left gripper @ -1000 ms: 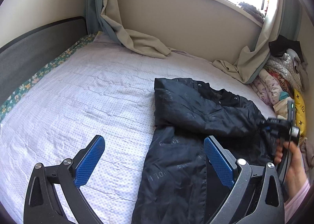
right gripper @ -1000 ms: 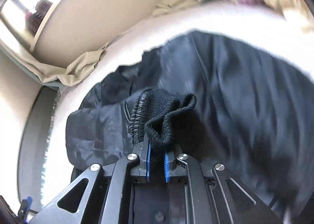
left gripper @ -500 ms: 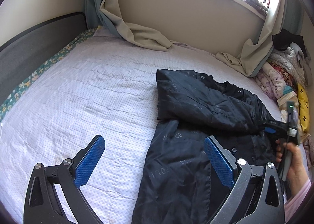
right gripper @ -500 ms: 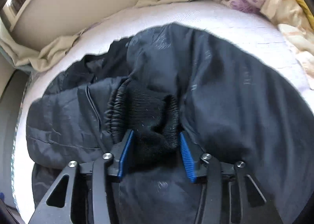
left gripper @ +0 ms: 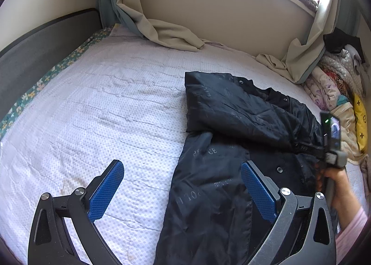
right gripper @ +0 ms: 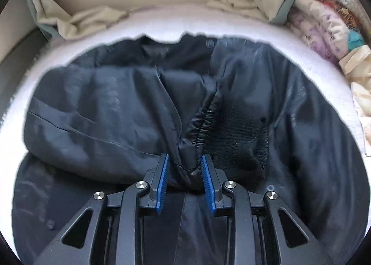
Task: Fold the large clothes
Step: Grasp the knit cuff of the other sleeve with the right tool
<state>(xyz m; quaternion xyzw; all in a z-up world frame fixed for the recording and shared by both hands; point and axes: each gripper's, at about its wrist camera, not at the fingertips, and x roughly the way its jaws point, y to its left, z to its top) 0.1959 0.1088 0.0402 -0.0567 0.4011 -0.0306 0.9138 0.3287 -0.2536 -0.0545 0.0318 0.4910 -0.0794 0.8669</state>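
A: Where is the jacket?

B: On the bed, toward its right side as the left wrist view has it. It is black, with pale lettering on the shell, and it lies flat on the dotted white sheet.

A: Which way does it run?

B: Its long axis goes from the near edge of the bed toward the wall under the window. The collar end lies farthest away, and the hem runs out of the bottom of the picture. One sleeve is folded across the chest, lying crosswise to the body.

A: And the right claw?

B: It points steeply down at the middle of the jacket, and its jaws are closing. A fold of shiny sleeve fabric stands between the blue pads. I cannot say whether the pads press on it. The knit cuff lies just right of them.

A: The left claw?

B: Released and spread wide. One finger hangs over bare sheet, the other over the jacket's near left edge, gripping nothing.

A: Anything else?

B: Beige curtains drape onto the far edge, and bedding is piled at the right.
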